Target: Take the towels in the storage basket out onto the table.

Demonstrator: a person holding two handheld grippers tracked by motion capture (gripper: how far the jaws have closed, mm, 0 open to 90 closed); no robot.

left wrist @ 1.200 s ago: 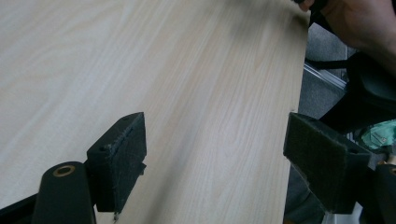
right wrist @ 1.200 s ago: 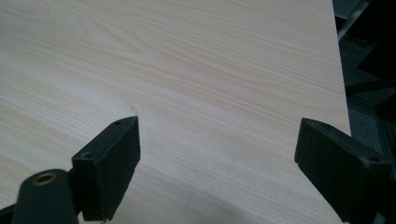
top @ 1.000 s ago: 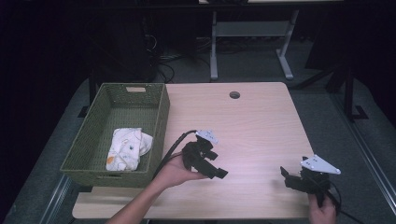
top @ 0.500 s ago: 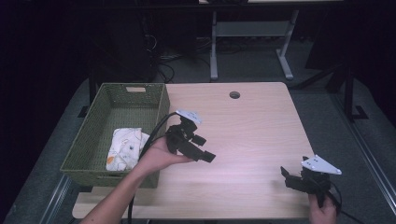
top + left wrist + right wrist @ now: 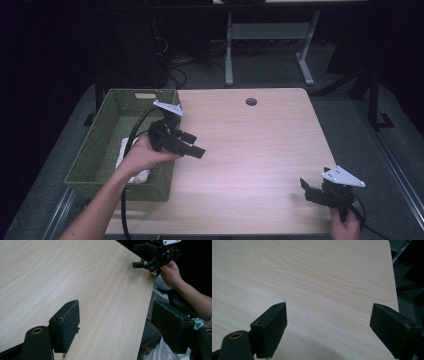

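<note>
My left gripper [image 5: 194, 144] hangs open above the table's left side, next to the basket's right wall, with nothing between its jaws. In the left gripper view the wide-apart jaws [image 5: 117, 327] frame bare wood and the table's near edge. My right gripper [image 5: 306, 190] is open and empty, low over the front right corner of the table. It appears again far off in the left gripper view as the right gripper [image 5: 151, 256], held by a hand [image 5: 171, 273]. The right gripper view looks between its spread jaws [image 5: 329, 327] at plain tabletop.
A green woven basket [image 5: 97, 150] stands at the table's left edge with a white cloth [image 5: 136, 176] lying inside. The light wooden table [image 5: 260, 145] has a round cable hole [image 5: 251, 101] near its far edge. A metal stand [image 5: 265, 37] and cables sit on the dark floor behind.
The left gripper has moved left and away from the person, from the table's front middle to beside the basket. The right gripper has stayed put.
</note>
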